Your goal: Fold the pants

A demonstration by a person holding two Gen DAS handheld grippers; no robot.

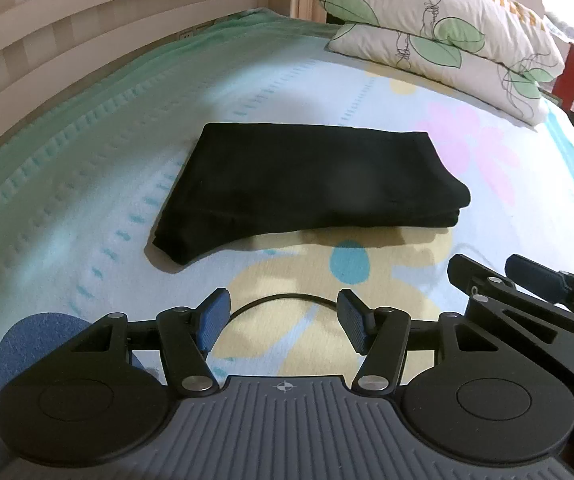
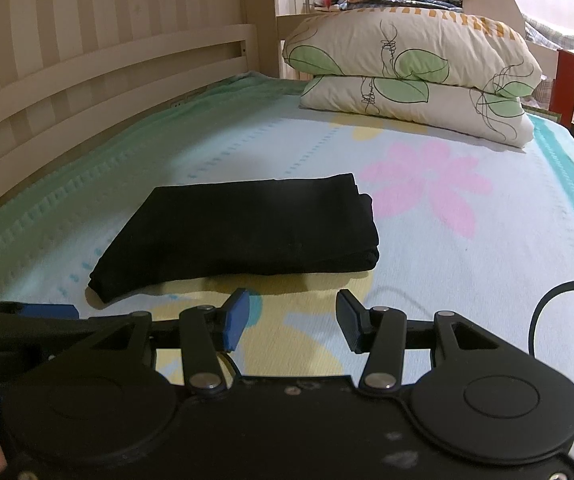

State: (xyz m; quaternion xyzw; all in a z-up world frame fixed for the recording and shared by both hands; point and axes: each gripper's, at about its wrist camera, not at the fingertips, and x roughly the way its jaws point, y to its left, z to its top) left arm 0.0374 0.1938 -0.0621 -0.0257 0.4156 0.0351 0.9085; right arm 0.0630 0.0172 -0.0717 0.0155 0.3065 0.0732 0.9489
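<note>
**Pants folded on the bed, both hands free**

From your left wrist view, the pants (image 1: 307, 184) lie as a compact black stack on the bed (image 1: 87, 184), well short of the pillows (image 1: 439, 36). Your left gripper (image 1: 283, 324) hangs above the sheet near the stack's front edge with its fingers (image 1: 213, 326) spread and nothing between them. The right gripper shows at the lower right edge, beside yours.

From your right wrist view, the right gripper (image 2: 293, 320) is likewise released and empty, its fingers (image 2: 237, 320) apart over the sheet just in front of the pants. The stack's right end shows several layers lying fairly even; the near left corner droops a little.

The fold looks essentially done. If you tidy it, press lightly on top and nudge that left corner square, rather than pinching and lifting, which could pull the layers apart.
</note>
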